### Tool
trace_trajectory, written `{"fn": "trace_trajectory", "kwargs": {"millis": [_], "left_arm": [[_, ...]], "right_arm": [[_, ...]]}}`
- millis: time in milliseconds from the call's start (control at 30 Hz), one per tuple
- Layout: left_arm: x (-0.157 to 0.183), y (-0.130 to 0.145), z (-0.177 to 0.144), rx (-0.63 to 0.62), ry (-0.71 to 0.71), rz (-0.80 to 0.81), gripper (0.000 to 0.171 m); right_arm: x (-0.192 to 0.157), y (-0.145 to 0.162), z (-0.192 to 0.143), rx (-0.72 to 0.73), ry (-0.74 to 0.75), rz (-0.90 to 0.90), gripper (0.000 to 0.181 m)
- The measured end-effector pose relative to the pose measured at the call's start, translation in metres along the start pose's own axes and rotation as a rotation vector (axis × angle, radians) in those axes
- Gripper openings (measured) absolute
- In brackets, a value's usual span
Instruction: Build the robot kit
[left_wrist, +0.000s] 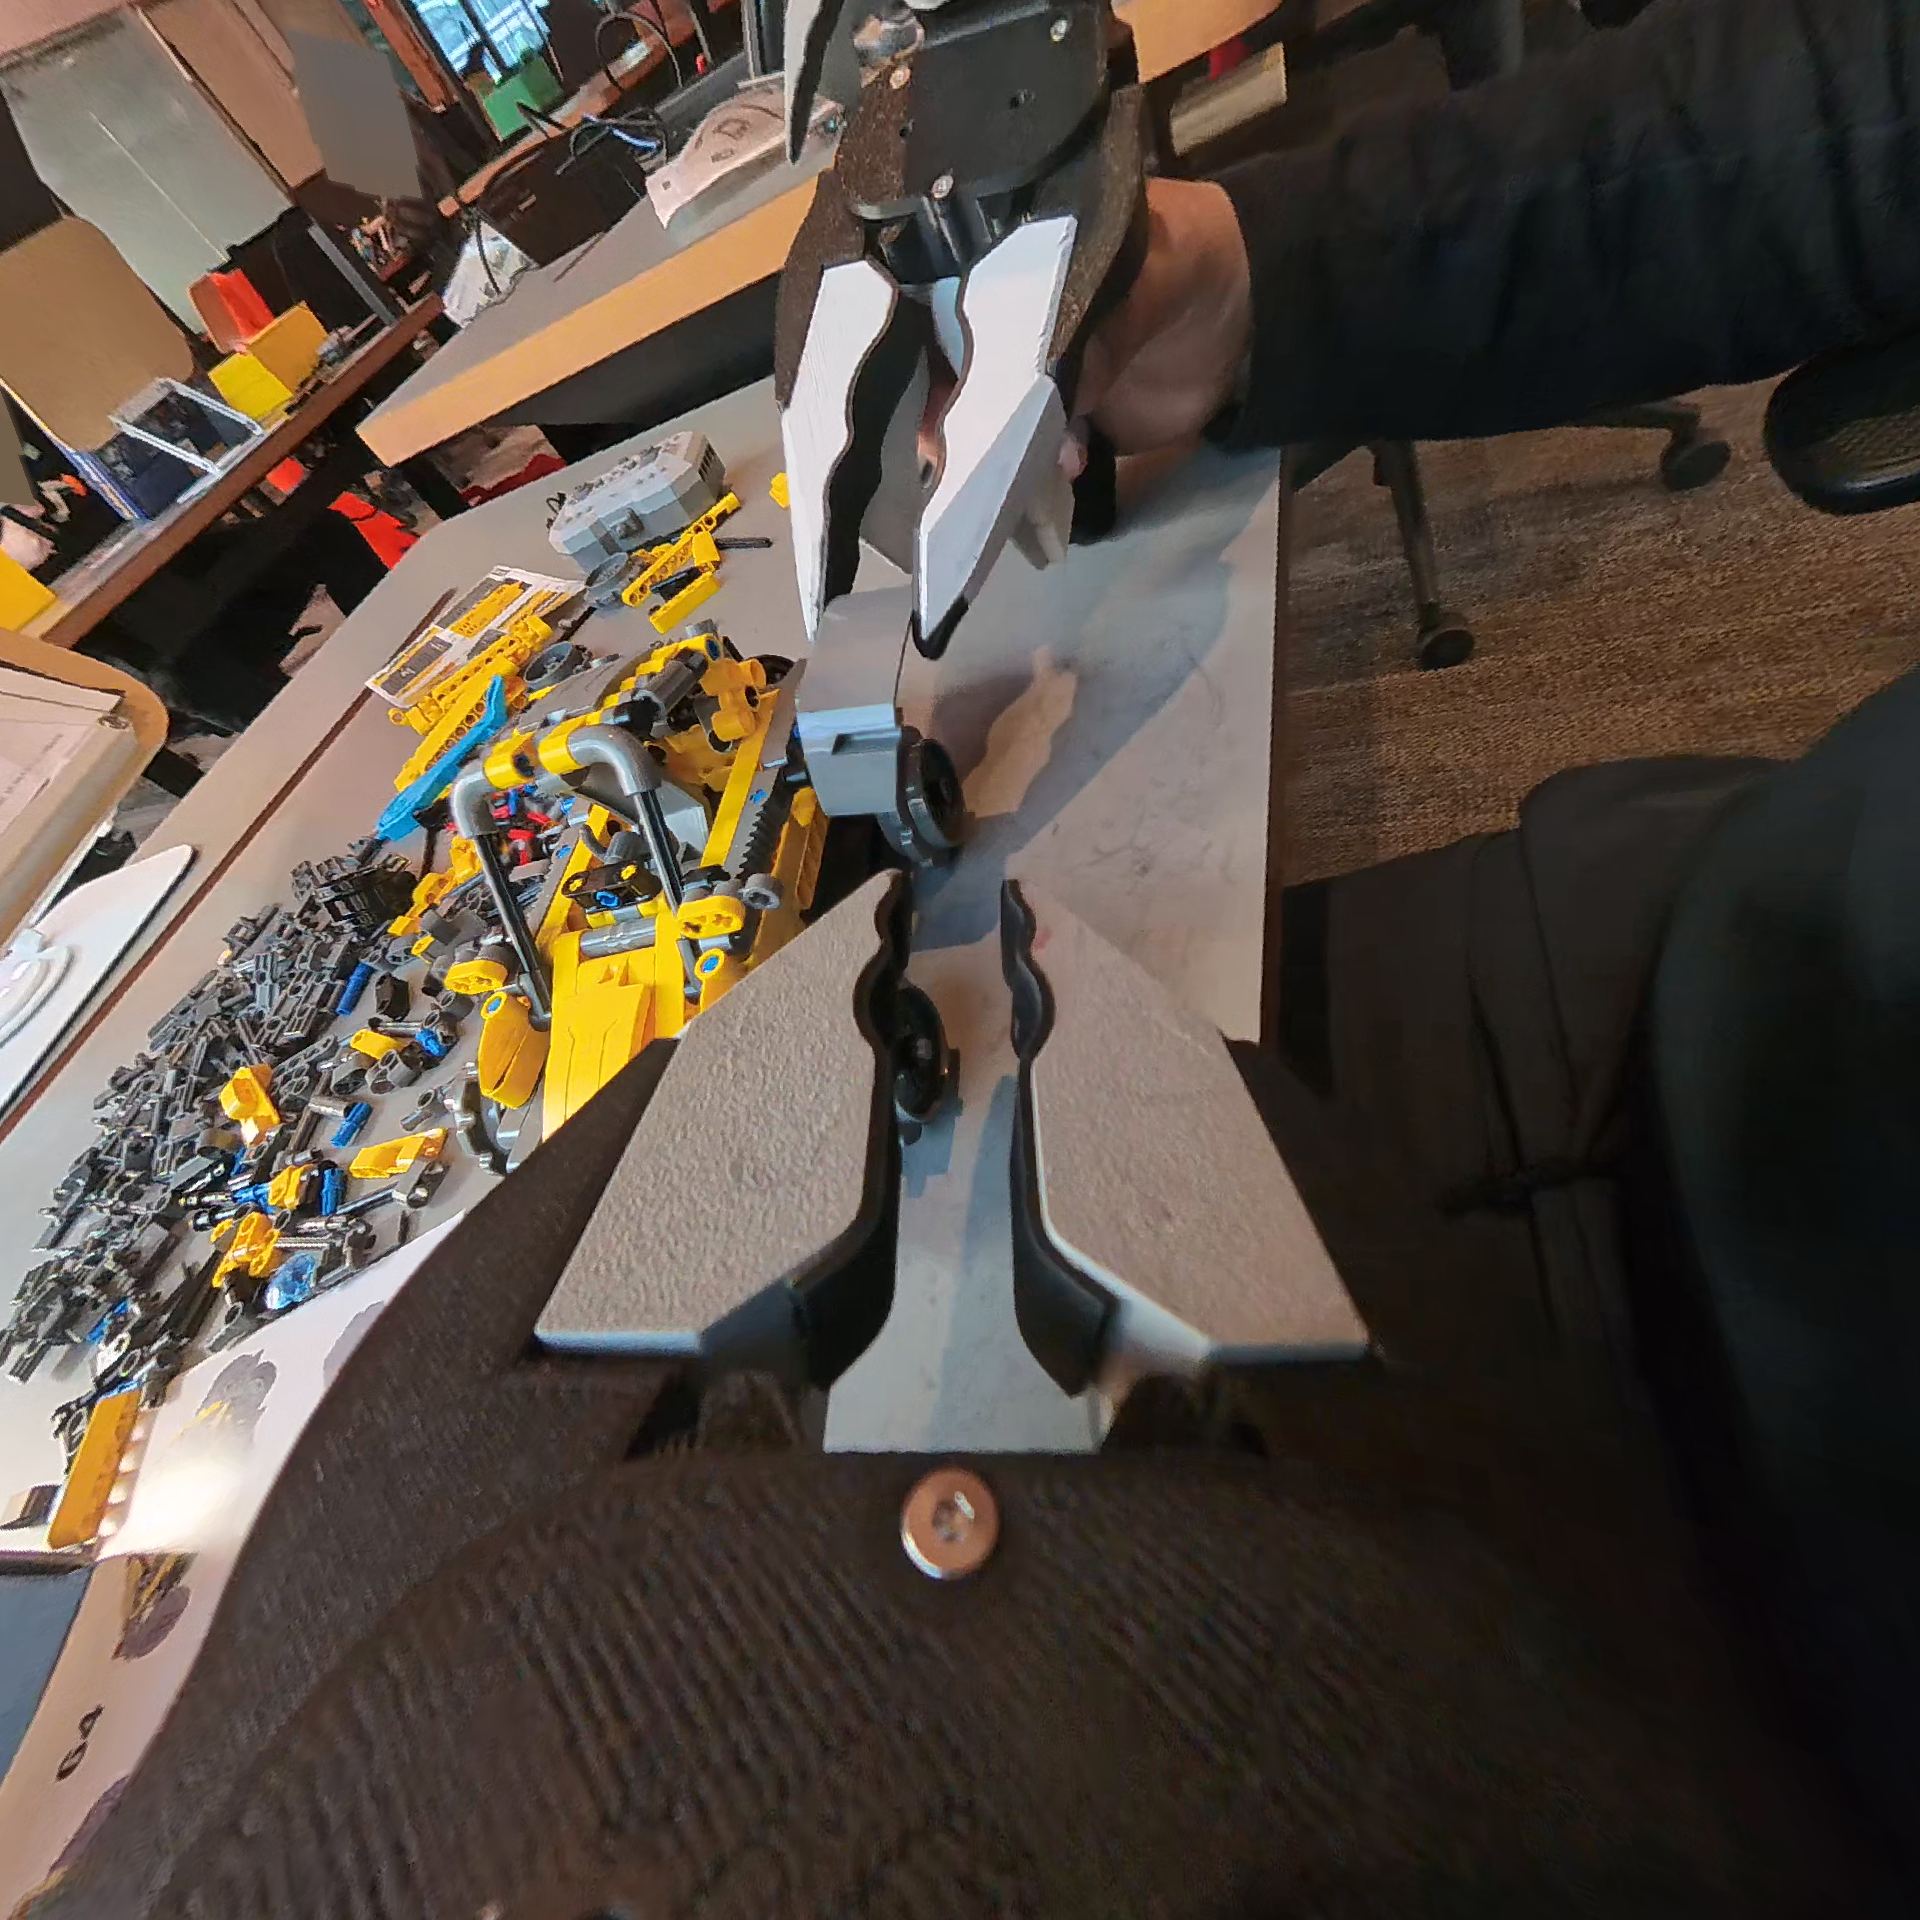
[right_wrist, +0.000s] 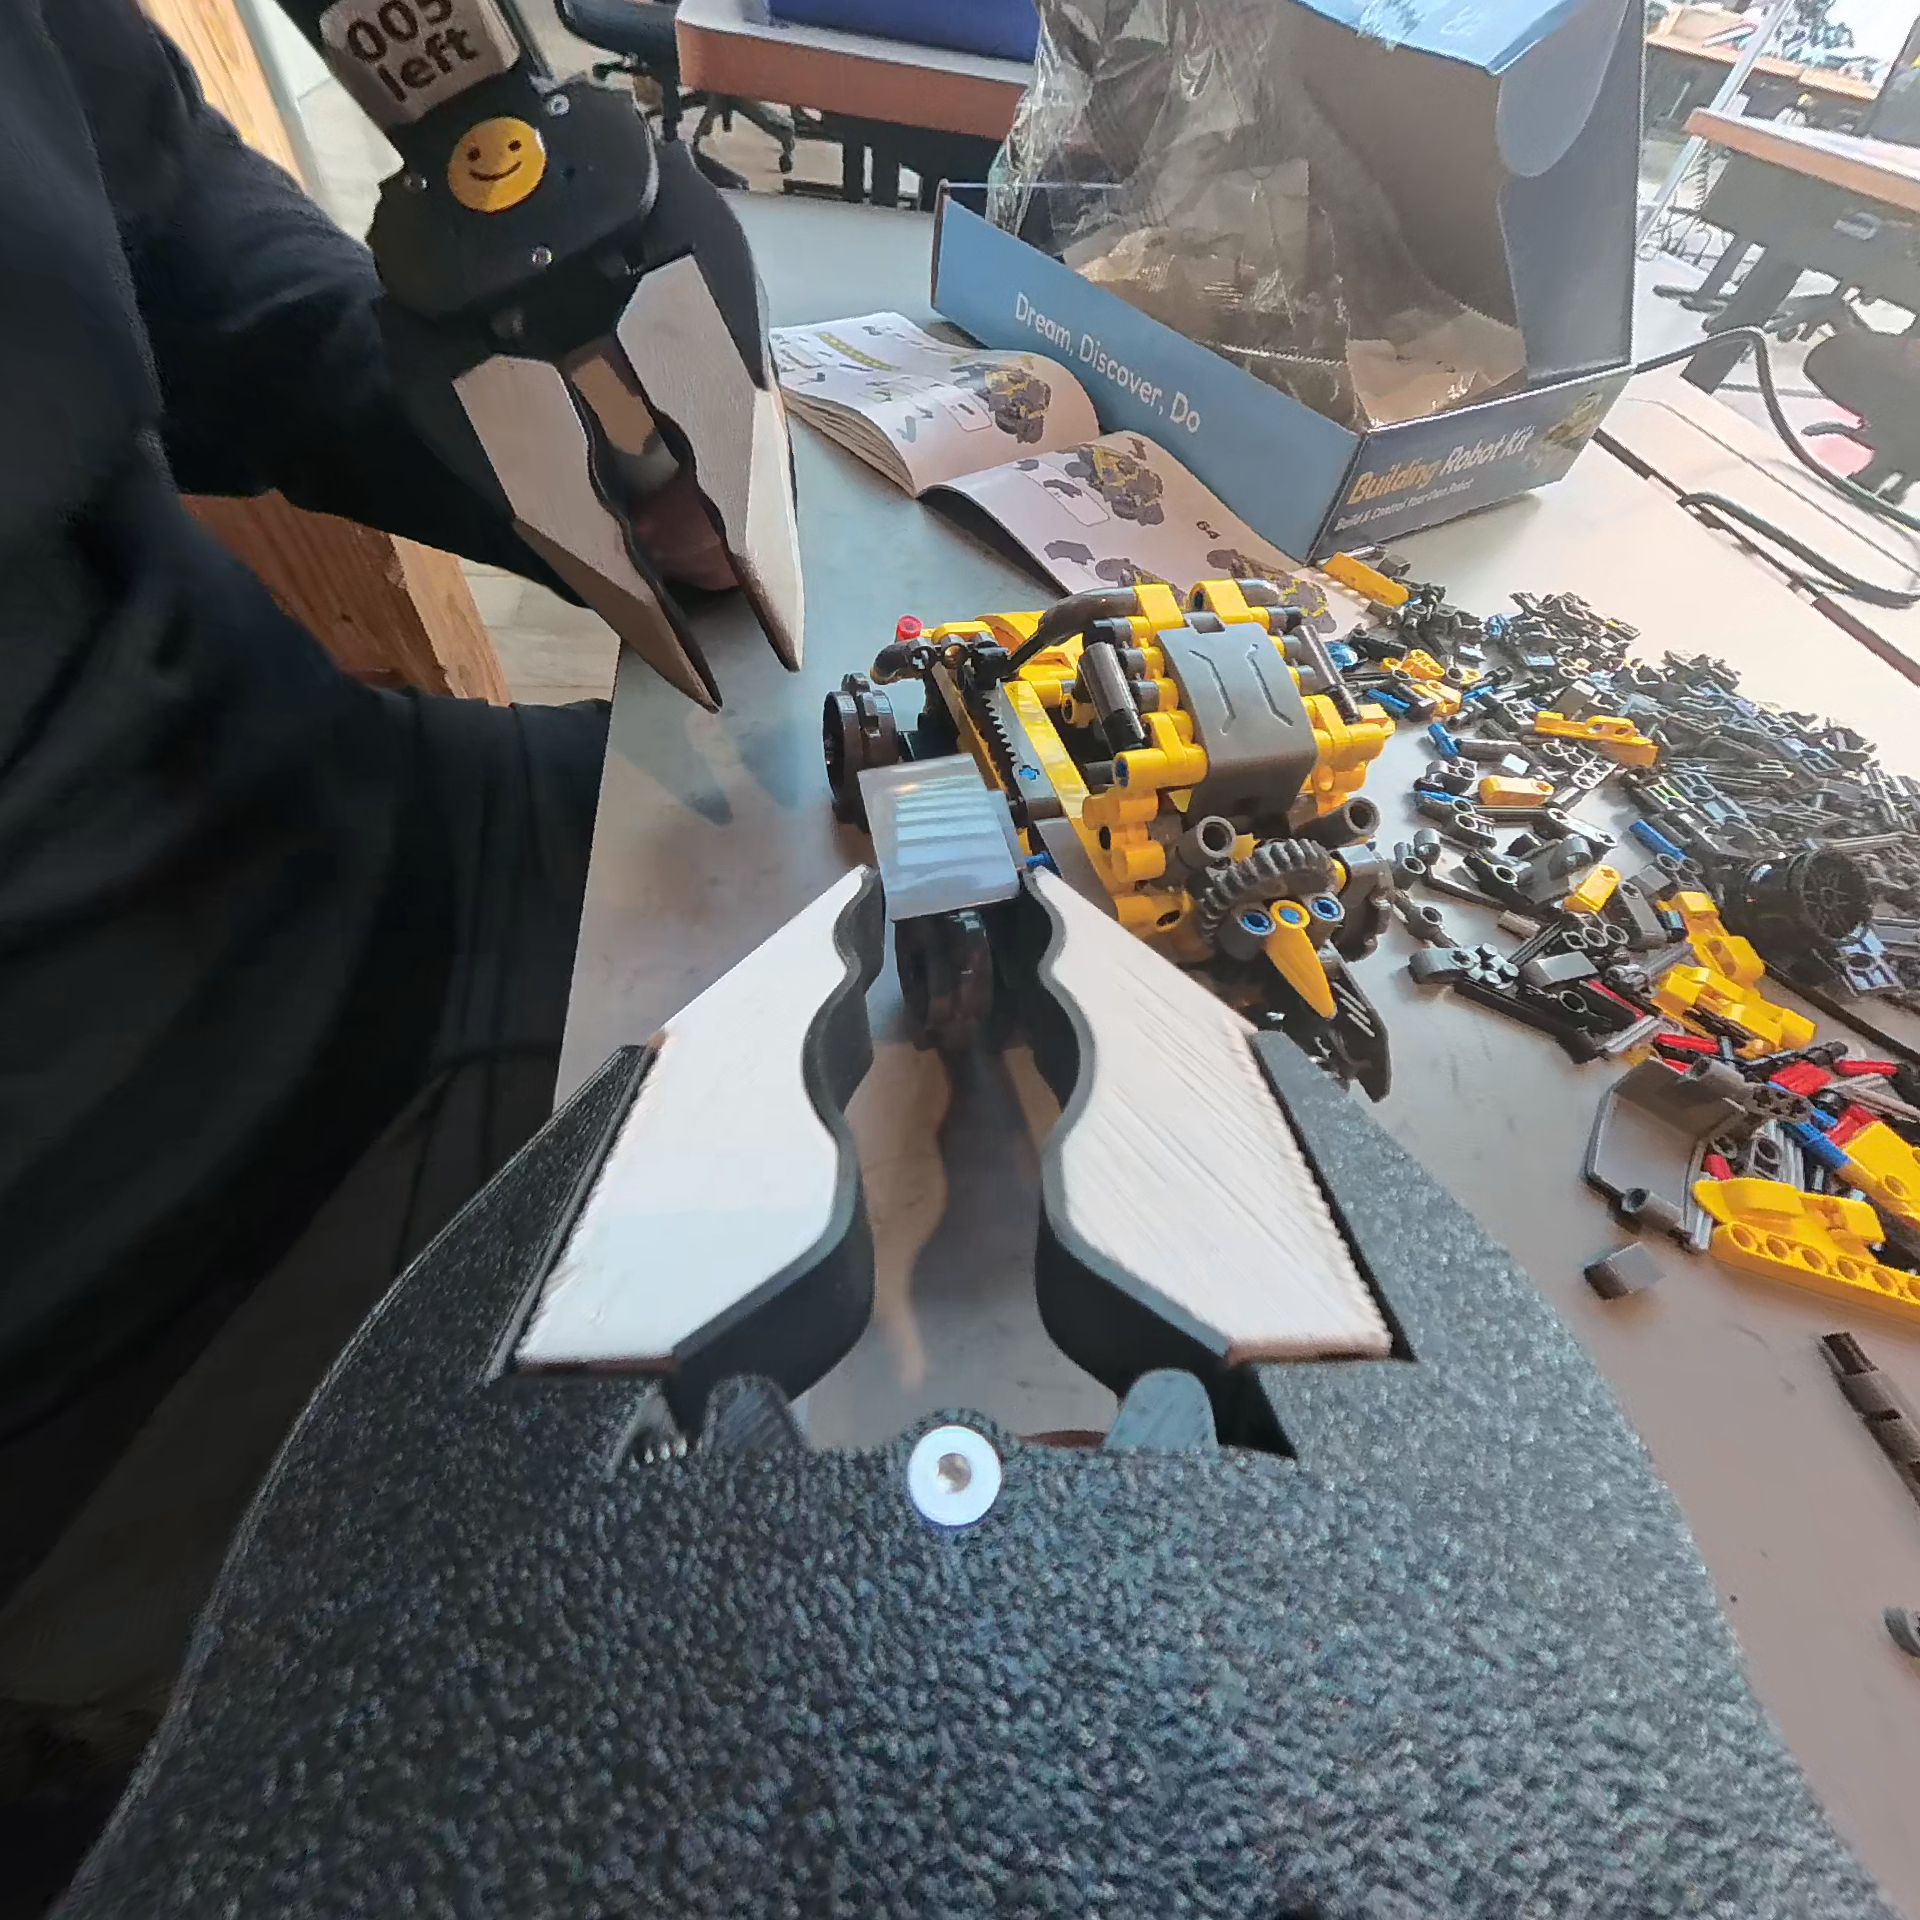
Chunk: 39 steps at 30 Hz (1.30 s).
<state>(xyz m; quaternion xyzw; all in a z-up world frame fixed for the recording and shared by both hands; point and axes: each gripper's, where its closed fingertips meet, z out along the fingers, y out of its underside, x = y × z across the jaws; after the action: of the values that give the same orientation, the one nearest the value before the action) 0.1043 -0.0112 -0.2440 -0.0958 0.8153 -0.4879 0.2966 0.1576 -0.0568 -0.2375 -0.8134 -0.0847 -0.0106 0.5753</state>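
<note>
A yellow and grey brick vehicle model (right_wrist: 1164, 748) stands on the grey table (right_wrist: 727, 894); it also shows in the left wrist view (left_wrist: 644, 831). My right gripper (right_wrist: 948, 881) is shut on the model's grey block (right_wrist: 940, 831), one fingertip on each side, with a black wheel (right_wrist: 945, 977) below between the fingers. In the left wrist view, the right gripper (left_wrist: 873, 636) comes down onto that block (left_wrist: 852, 758). My left gripper (left_wrist: 954, 891) is open and empty, with the model's other black wheel (left_wrist: 920, 1049) showing between its fingers. It hovers near the table's edge (right_wrist: 750, 675).
Several loose black, yellow and blue pieces (right_wrist: 1662, 790) spread beside the model, also in the left wrist view (left_wrist: 239, 1101). An open instruction booklet (right_wrist: 966, 426) and a blue box (right_wrist: 1382, 436) lie behind. A grey hub (left_wrist: 634, 499) sits farther off. Dark sleeves (right_wrist: 260, 831) border the table edge. The gap from one gripper's tips to the other's is roughly 8 cm.
</note>
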Motion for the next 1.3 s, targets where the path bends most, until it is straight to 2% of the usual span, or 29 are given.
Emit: {"fn": "trace_trajectory", "kwargs": {"millis": [233, 333, 400, 567, 633, 800, 900, 1000, 1133, 1233, 1300], "left_arm": [[-0.002, 0.006, 0.005, -0.048, -0.027, 0.014, 0.014], [-0.007, 0.009, 0.006, -0.068, -0.033, -0.029, 0.018], [-0.01, 0.01, 0.007, -0.077, -0.034, -0.066, 0.027], [-0.028, 0.004, -0.003, -0.038, -0.06, -0.179, 0.033], [-0.036, -0.005, -0.01, -0.012, -0.061, -0.252, 0.046], [-0.071, -0.019, -0.025, 0.014, -0.127, -0.359, 0.098], [-0.087, -0.021, -0.022, 0.014, -0.121, -0.376, 0.111], [-0.092, -0.019, -0.008, -0.038, -0.061, -0.363, 0.129], [-0.085, -0.029, 0.009, -0.081, 0.074, -0.293, 0.128], [-0.073, -0.022, 0.024, -0.135, 0.196, -0.234, 0.105], [-0.07, -0.009, 0.036, -0.187, 0.249, -0.232, 0.099]], "right_arm": [[0.003, -0.004, -0.004, 0.032, 0.004, 0.021, 0.023], [0.003, -0.005, -0.005, 0.045, 0.015, 0.013, 0.023], [0.003, -0.006, -0.006, 0.053, 0.018, 0.014, 0.023], [0.004, -0.009, -0.01, 0.081, 0.026, 0.015, 0.023], [0.005, -0.011, -0.011, 0.094, 0.03, 0.013, 0.023], [0.006, -0.015, -0.016, 0.13, 0.023, 0.034, 0.023], [0.007, -0.016, -0.018, 0.148, 0.028, 0.039, 0.022], [0.007, -0.017, -0.018, 0.149, 0.034, 0.029, 0.022], [0.004, -0.019, -0.022, 0.171, 0.025, 0.029, 0.022], [-0.001, -0.019, -0.026, 0.176, 0.002, 0.051, 0.023], [-0.003, -0.016, -0.026, 0.156, -0.008, 0.05, 0.023]]}}
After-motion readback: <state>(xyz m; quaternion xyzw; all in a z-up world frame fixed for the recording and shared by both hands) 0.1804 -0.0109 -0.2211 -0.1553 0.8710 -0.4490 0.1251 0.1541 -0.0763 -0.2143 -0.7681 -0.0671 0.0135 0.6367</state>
